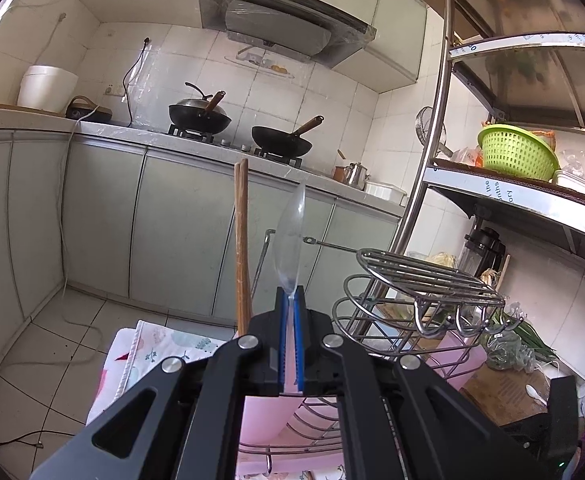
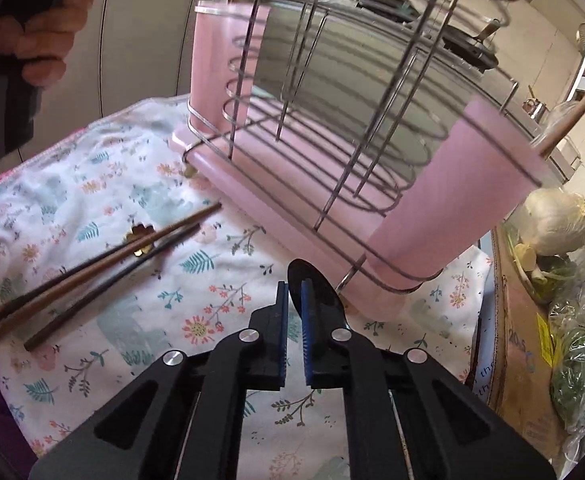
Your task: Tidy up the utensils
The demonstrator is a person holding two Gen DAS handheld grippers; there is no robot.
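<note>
Rack (image 2: 332, 128) is the pink-and-wire thing on your flowery cloth (image 2: 104, 208). Your left tongs (image 1: 291, 300) are clamped on a clear plastic spoon (image 1: 292, 236) above it, next to the chopsticks (image 1: 241, 248) standing in its cup. Right tongs (image 2: 293, 292) look nearly closed around a black spoon (image 2: 316, 292) just in front of the rack, but I can't tell if they're pinching it.

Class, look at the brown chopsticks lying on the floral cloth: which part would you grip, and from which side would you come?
Probably grip the brown chopsticks near mid-length, just clear of the small gold rest they cross. Come from above, the tongs closing across the sticks: they lie flat and side by side on the floral cloth, so only the top is free.
</note>
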